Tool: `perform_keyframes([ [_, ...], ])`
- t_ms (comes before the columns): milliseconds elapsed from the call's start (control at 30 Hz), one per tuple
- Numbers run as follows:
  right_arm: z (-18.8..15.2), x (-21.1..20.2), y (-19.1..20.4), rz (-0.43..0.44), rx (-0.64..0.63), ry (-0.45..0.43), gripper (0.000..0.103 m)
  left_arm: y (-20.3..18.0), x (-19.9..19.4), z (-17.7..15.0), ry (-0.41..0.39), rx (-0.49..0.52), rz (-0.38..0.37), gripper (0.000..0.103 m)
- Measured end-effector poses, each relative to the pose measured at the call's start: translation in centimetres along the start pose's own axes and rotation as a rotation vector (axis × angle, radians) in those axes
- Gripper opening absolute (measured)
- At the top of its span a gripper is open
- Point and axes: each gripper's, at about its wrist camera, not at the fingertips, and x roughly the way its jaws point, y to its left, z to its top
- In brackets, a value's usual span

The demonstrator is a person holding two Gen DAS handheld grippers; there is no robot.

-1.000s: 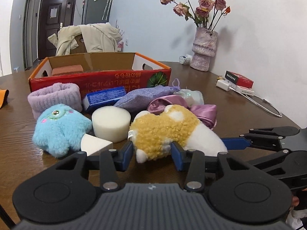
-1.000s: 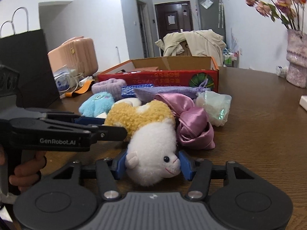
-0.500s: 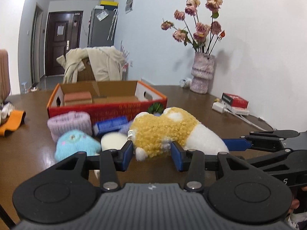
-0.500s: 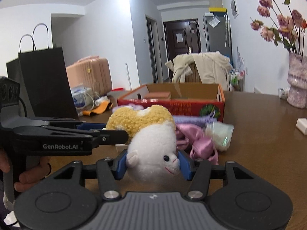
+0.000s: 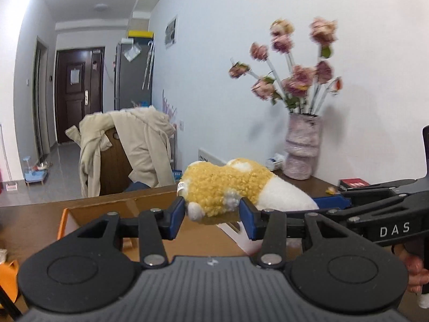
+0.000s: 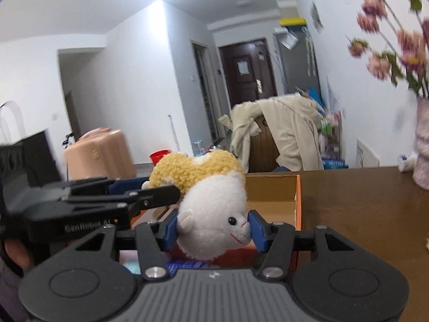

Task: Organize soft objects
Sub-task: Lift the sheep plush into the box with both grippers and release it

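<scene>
Now that both tools have lifted it off the tabletop, the plush (image 5: 228, 185) hangs over the box (image 6: 270, 187); left tool (image 5: 211, 216) clamps its rear, right tool (image 6: 213, 226) its head. Drop-in looks next.

My left hand-held gripper (image 5: 211, 212) is clamped on the plush toy's (image 5: 228, 185) yellow rear; my right hand-held gripper (image 6: 213, 226) is clamped on its white head. Both held raised, side by side.
</scene>
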Motion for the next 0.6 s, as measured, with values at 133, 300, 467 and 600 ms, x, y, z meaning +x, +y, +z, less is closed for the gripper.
perform_keyframes([
  [133,2.4,6.5,-2.3,-0.054,0.01,0.062,0.053,3.6,7.5,1.6,0.095,-0.06,-0.017,0.045],
  [300,3.2,14.7,-4.9,-0.135,0.02,0.156,0.053,6.8,15.7,1.5,0.172,-0.152,0.008,0.046],
  [467,2.2,19.8,-5.3,-0.245,-0.012,0.23,0.053,7.3,21.1,0.2,0.267,-0.126,0.037,0.051],
  [600,0.7,21.9,-4.3,-0.318,-0.134,0.269,0.056,7.2,21.0,-0.9,0.26,-0.131,0.066,0.054],
])
